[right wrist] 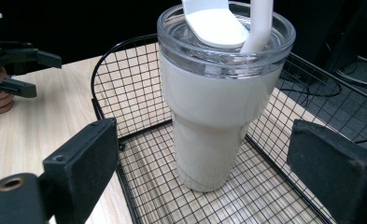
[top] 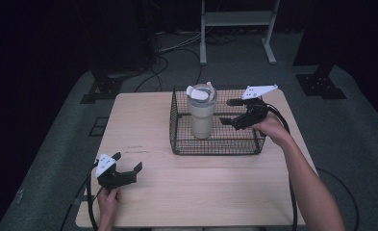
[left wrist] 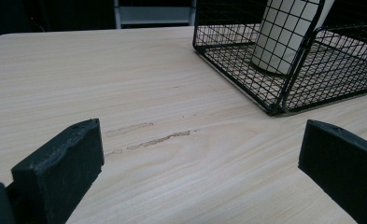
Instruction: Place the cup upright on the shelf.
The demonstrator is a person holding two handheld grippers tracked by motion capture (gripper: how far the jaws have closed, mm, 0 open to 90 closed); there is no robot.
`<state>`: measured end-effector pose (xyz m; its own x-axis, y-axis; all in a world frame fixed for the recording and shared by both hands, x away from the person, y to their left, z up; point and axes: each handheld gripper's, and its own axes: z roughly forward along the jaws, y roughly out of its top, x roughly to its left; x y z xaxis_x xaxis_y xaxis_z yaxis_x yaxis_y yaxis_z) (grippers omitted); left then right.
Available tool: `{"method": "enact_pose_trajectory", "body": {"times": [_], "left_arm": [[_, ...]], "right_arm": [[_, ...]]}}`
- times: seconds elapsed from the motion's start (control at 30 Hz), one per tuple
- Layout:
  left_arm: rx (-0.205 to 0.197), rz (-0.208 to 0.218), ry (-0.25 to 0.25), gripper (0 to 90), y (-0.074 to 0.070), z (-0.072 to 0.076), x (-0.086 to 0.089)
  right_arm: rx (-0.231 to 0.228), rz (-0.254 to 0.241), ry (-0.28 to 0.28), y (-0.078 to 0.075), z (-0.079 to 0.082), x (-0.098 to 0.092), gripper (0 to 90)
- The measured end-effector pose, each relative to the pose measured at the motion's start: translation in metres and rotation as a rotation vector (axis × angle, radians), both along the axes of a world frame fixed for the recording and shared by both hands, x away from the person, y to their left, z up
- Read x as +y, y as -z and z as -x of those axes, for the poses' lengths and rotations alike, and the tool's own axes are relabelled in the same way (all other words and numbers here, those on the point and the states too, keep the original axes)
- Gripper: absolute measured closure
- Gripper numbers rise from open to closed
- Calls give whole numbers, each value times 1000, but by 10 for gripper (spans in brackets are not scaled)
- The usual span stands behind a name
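A cream tumbler [top: 201,113] with a clear lid and white straw stands upright in a black wire basket [top: 215,147] on the far half of the wooden table. My right gripper [top: 230,111] hovers over the basket's right part, open, its jaws pointing at the tumbler [right wrist: 218,107] and apart from it. Near the table's front left corner my left gripper [top: 128,161] is open over bare wood with nothing between its jaws. From there the basket [left wrist: 284,88] and the tumbler's base [left wrist: 288,37] lie ahead to the right.
The wooden table [top: 153,192] has bare room across its front and left. On the dark floor behind it lie cables [top: 177,48], with a white frame stand [top: 237,29] and black stand bases [top: 321,84] around.
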<state>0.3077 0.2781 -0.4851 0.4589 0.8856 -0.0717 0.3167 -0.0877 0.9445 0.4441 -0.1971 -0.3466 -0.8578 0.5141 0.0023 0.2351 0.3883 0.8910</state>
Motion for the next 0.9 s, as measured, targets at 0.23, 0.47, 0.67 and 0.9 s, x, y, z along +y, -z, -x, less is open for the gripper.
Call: {"method": "enact_pose_trajectory", "body": {"times": [0.23, 0.47, 0.67, 0.9], "left_arm": [[1, -4, 0, 0, 0, 0, 0], [3, -3, 1, 0, 0, 0, 0], [1, -3, 0, 0, 0, 0, 0], [3, -8, 1, 0, 0, 0, 0]], "right_arm": [[-6, -12, 8, -2, 6, -9, 85], [3, -11, 12, 1, 13, -19, 85], [9, -13, 14, 5, 21, -28, 85], [10, -11, 0, 6, 29, -29, 85]]}}
